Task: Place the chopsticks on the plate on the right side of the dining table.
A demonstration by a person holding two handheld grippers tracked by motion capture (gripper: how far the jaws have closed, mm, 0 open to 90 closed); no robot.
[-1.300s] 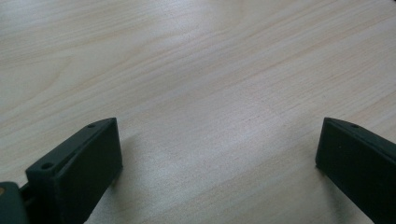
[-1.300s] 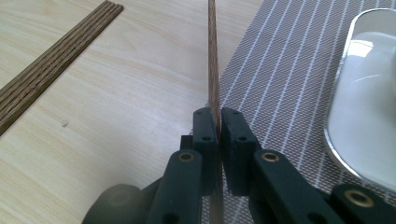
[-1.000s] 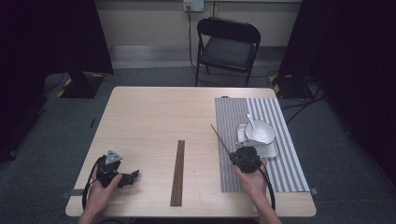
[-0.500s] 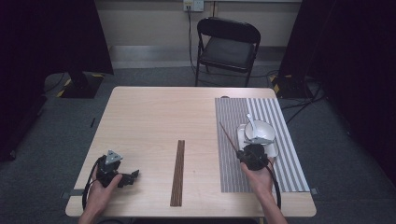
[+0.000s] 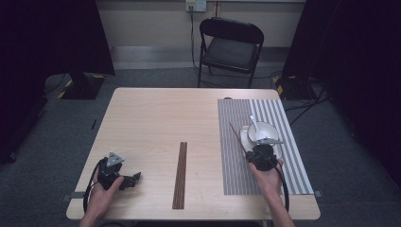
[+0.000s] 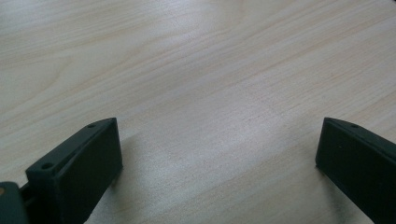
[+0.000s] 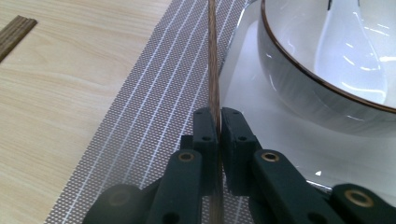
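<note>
My right gripper (image 5: 250,152) is shut on a thin brown chopstick (image 5: 236,136), which slants away to the far left over the striped mat (image 5: 231,166). In the right gripper view the pads (image 7: 205,128) pinch the chopstick (image 7: 212,60) just beside a white plate (image 7: 261,121). A white bowl (image 7: 336,70) with a dark rim stands on that plate. A white spoon (image 5: 254,124) lies in the bowl (image 5: 263,131). My left gripper (image 5: 134,179) rests at the table's front left, its jaws wide apart over bare wood (image 6: 217,140).
A dark brown strip of sticks (image 5: 180,175) lies lengthwise at the table's front centre and also shows in the right gripper view (image 7: 16,30). A black folding chair (image 5: 229,45) stands beyond the far edge. Grey carpet surrounds the table.
My right gripper has shifted a little to the right with the chopstick, closer to the plate and bowl. The left gripper has stayed where it was.
</note>
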